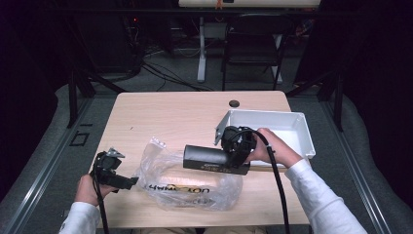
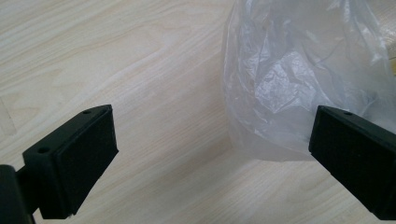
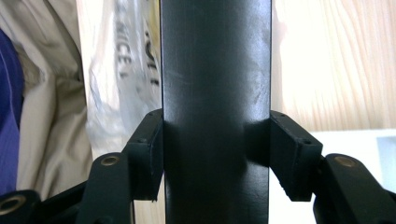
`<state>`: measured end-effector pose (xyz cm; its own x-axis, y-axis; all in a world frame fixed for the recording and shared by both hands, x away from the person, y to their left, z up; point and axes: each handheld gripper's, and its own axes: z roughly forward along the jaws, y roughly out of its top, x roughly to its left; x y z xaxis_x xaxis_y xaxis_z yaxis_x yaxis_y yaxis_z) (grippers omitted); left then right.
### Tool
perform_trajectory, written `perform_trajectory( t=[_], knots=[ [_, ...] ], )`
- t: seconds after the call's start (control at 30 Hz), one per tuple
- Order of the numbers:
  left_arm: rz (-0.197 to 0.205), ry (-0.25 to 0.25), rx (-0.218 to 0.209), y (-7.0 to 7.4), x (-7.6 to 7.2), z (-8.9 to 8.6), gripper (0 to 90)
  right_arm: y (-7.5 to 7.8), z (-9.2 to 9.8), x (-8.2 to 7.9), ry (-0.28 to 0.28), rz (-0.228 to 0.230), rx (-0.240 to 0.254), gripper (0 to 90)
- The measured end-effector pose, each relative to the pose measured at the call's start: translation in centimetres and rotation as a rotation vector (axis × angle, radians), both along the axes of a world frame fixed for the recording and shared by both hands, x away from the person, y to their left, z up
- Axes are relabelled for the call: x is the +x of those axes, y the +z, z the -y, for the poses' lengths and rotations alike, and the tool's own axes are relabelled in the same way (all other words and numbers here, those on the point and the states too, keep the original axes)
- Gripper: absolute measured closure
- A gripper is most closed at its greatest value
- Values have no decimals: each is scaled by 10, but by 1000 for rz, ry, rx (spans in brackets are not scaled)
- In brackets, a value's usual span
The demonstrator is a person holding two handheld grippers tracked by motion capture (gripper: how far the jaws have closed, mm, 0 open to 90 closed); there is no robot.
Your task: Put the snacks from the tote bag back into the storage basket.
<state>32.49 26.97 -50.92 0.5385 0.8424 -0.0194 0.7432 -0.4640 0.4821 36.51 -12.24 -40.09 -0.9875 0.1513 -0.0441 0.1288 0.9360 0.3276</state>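
Here the right tongs (image 3: 215, 154) clamp a black box (image 3: 215, 70), seemingly unlabelled.

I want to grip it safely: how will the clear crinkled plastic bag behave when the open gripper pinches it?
The clear crinkled plastic bag is probably floppy: it lies creased on the table. It looks thin, so likely light and slippery.

table (image 1: 165, 109): pale wood-grain, smooth, matt
bag (image 1: 195, 187): thin clear plastic, crinkled, glossy
black box (image 1: 207, 157): smooth, slight sheen, faint scuffs
tray (image 1: 306, 130): white plastic, smooth
left gripper (image 2: 212, 149) pads (image 2: 86, 168): black, finely textured, matt
sleeve (image 1: 324, 197): white cloth
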Motion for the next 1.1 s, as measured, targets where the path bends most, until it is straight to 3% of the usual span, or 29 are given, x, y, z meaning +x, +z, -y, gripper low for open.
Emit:
perform_trajectory(
  t=[0.33,0.73,1.1],
  knots=[
    [3,3,-1,0,0,-1,7,2,39,11,-20,12,-36,427],
    [3,5,2,0,0,0,7,5,90,28,-48,58,-96,427],
    [2,4,4,-1,1,-1,6,-3,134,53,-103,60,-91,428]
  ],
)
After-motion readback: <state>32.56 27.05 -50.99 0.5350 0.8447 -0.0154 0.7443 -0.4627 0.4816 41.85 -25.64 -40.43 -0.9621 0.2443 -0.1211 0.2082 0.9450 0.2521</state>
